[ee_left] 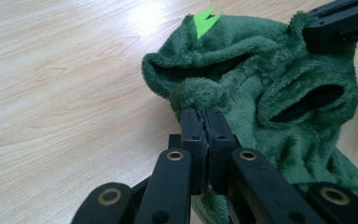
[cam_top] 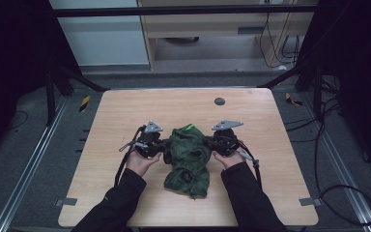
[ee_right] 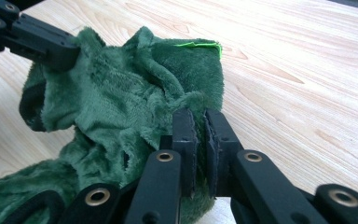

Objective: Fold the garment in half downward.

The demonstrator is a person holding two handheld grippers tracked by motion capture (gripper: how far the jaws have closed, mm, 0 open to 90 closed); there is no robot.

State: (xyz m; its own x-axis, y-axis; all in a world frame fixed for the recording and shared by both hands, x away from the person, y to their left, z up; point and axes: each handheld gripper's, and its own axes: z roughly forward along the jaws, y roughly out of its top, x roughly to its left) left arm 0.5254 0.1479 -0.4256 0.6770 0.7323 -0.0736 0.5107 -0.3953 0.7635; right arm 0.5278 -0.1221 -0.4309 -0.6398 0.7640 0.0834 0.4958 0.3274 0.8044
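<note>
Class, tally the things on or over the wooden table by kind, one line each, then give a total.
Green fleece garment: 1
Handheld grippers: 2, the left gripper and the right gripper, each clamped on the garment
Dark round spot on the table: 1
Total: 4

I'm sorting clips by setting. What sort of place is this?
Probably a lab or recording rig, not a home: a bare wooden table stands inside a black metal frame, with loose cables on grey carpet. A person works a green fleece garment there.
</note>
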